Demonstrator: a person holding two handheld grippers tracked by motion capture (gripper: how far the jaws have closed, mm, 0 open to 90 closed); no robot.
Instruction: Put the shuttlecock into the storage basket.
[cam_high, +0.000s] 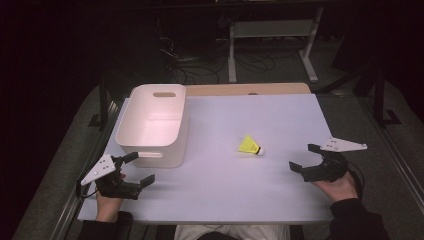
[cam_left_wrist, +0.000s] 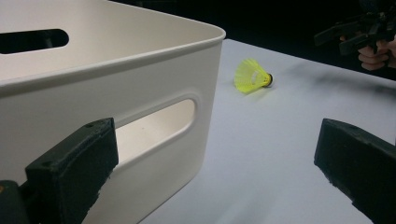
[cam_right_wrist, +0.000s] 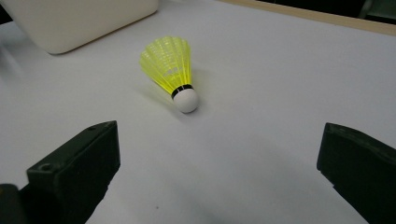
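A yellow shuttlecock with a white cork tip lies on its side on the white table, right of centre. My right gripper rests at the table's right edge, open, jaws pointing left toward the shuttlecock with a gap of bare table between. My left gripper sits at the front left, open and empty, just in front of the white bin. In the left gripper view the bin's handle slot is close ahead, and the shuttlecock lies farther off.
The white bin is empty and stands at the table's left side. A wooden strip borders the far edge. Beyond the table are a metal frame and cables on a dark floor.
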